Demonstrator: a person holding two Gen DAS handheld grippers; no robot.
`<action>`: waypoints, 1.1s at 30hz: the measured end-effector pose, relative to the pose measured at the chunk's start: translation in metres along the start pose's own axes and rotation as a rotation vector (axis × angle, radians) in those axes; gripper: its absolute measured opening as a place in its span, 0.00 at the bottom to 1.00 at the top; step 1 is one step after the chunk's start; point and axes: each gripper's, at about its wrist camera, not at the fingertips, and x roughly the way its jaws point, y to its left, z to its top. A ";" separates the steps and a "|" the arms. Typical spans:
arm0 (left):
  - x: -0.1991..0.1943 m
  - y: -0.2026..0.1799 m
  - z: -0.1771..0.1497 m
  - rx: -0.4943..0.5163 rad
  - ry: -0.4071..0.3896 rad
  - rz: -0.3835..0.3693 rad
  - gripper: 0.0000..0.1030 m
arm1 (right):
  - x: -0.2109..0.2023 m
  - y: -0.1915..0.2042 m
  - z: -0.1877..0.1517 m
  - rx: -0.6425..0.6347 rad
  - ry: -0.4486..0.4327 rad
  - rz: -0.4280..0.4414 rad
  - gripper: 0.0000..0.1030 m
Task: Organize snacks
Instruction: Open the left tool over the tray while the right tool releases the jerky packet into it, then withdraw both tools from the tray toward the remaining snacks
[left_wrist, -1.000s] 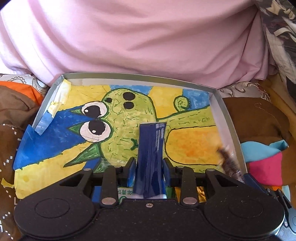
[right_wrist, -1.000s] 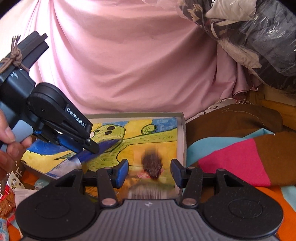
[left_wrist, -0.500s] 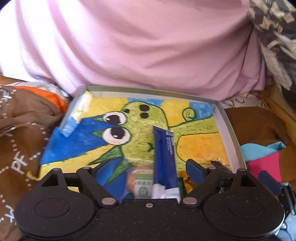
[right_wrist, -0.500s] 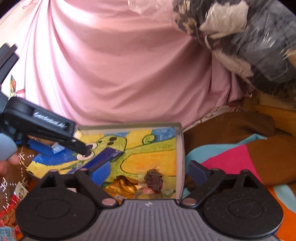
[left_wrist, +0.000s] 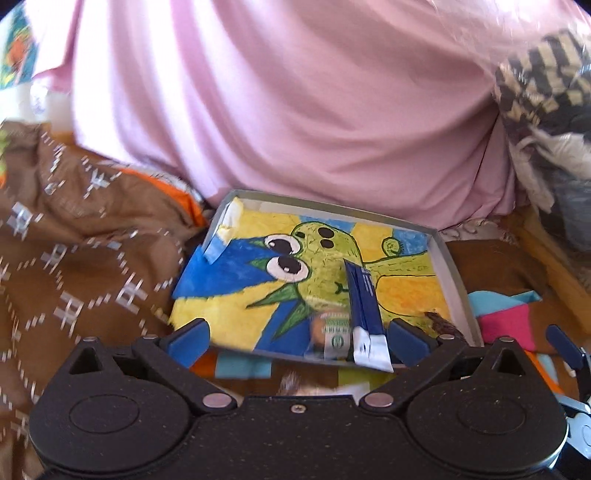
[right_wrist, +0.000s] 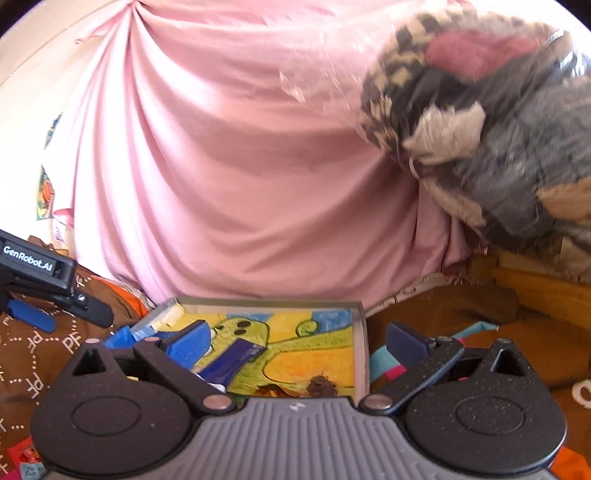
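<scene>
blue snack packet (left_wrist: 364, 301) — released into tray (left_wrist: 452, 266) | left tool (left_wrist: 299, 338) — opened, backed off

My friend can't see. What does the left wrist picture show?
A shallow box lined with a green cartoon-monster drawing holds a long blue snack packet. The open left tool is empty in front of it, with pink cloth behind.

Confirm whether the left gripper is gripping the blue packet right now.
No. The left gripper is open, and the blue packet lies in the tray.
</scene>
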 end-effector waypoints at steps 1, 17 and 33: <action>-0.007 0.004 -0.004 -0.021 -0.001 -0.004 0.99 | -0.004 0.003 0.001 -0.006 -0.007 0.002 1.00; -0.072 0.044 -0.075 -0.064 0.008 0.075 0.99 | -0.063 0.042 -0.014 -0.037 0.061 0.084 1.00; -0.081 0.067 -0.130 -0.133 0.130 0.120 0.99 | -0.092 0.056 -0.043 -0.018 0.264 0.074 1.00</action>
